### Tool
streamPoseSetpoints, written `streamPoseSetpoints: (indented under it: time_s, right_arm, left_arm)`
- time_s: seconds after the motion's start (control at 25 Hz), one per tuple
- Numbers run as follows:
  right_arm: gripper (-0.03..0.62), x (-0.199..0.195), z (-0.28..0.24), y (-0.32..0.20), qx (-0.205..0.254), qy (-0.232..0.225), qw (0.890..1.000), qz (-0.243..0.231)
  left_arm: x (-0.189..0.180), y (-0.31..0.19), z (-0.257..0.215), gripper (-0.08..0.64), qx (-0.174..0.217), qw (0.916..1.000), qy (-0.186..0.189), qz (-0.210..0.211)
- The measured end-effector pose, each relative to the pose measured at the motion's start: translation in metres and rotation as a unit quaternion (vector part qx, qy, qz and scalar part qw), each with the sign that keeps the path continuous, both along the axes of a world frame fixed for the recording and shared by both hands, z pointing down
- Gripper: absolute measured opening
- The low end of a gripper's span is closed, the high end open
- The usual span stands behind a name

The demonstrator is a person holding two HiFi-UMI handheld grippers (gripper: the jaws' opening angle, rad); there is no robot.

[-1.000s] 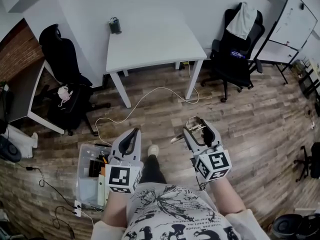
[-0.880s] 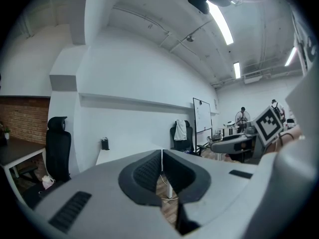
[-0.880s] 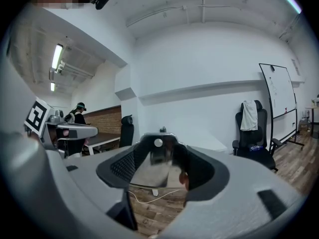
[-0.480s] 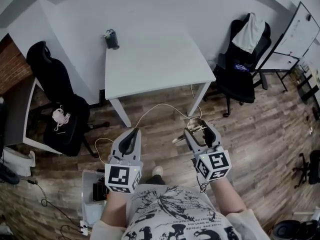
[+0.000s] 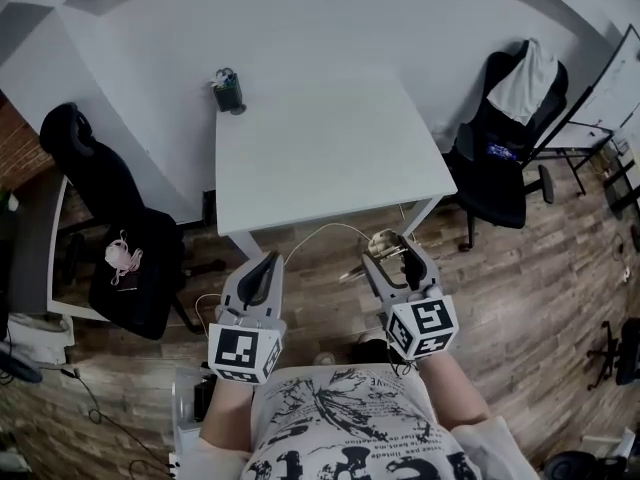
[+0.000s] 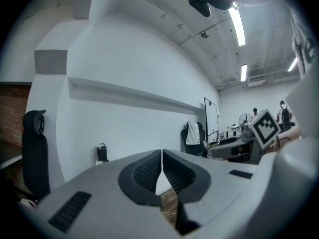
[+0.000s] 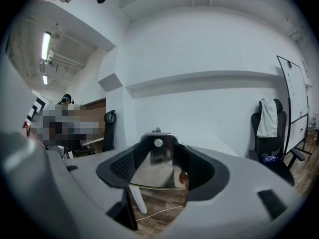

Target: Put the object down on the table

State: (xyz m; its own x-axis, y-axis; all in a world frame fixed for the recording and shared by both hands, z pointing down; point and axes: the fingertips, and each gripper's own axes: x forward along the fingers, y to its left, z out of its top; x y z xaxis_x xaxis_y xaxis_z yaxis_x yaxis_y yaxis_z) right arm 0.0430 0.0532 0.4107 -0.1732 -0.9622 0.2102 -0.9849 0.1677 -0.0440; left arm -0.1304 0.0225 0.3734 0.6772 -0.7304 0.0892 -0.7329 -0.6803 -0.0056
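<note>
My right gripper (image 5: 391,255) is shut on a shiny metal object (image 5: 384,241), held in the air just short of the white table's (image 5: 320,138) near edge. In the right gripper view the shiny metal object (image 7: 155,167) fills the gap between the jaws; it is mirror-like, with a round hole near its top. My left gripper (image 5: 264,269) hangs level with the right one, to its left, over the wooden floor. Its jaws meet in the left gripper view, where the left gripper (image 6: 162,169) holds nothing. The right gripper (image 6: 248,139) also shows there at the right.
A small dark holder (image 5: 228,90) stands at the table's far left corner and is also seen as the dark holder (image 6: 102,153). Black office chairs stand left (image 5: 110,238) and right (image 5: 510,138) of the table. A white cable (image 5: 330,230) lies under the table. A whiteboard (image 5: 610,93) stands far right.
The table has come closer and now lies just ahead of both grippers. The grippers keep the same pose, and the right one still holds the metal object.
</note>
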Motion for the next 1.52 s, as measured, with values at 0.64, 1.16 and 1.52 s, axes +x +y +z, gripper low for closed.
streamPoseSetpoints:
  time_s: [0.64, 1.16, 1.52]
  right_arm:
    - [0.281, 0.096, 0.012, -0.195, -0.006, -0.015, 0.997, -0.080]
    - [0.281, 0.155, 0.026, -0.321, -0.034, -0.007, 0.990, -0.133]
    - [0.281, 0.148, 0.065, -0.379, -0.097, 0.003, 0.988, -0.123]
  left_arm:
    - [0.095, -0.161, 0.013, 0.012, -0.007, 0.9964, -0.018, -0.083]
    - [0.159, -0.265, 0.014, 0.012, 0.003, 0.9905, -0.016, -0.136]
    - [0.152, -0.323, 0.026, 0.012, -0.019, 0.9916, -0.011, -0.127]
